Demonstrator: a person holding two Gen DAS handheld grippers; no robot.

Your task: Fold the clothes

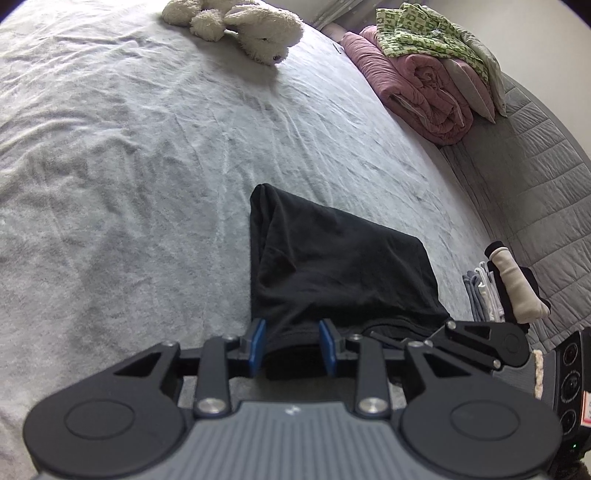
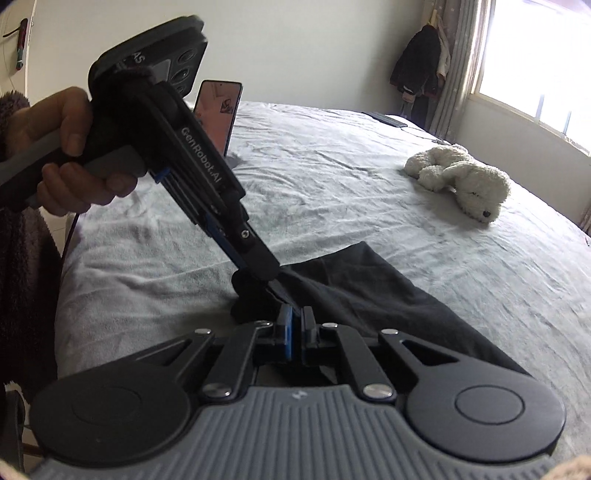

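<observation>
A black garment (image 1: 332, 266) lies partly folded on the grey bed sheet (image 1: 129, 166); it also shows in the right wrist view (image 2: 369, 291). My left gripper (image 1: 293, 345) has its blue pads apart, with the garment's near edge lying between them. My right gripper (image 2: 295, 330) is shut, its pads pinching the garment's near edge. In the right wrist view the left gripper's fingers (image 2: 258, 258) come down onto the same edge, just beyond my right fingertips. In the left wrist view the right gripper's body (image 1: 480, 343) sits close at the right.
A white plush toy (image 1: 251, 26) lies far across the bed, also seen in the right wrist view (image 2: 461, 181). A pink quilt (image 1: 417, 92) with a green patterned garment (image 1: 424, 33) sits far right. Folded clothes (image 1: 502, 288) are stacked near right. A window (image 2: 535, 55) is at right.
</observation>
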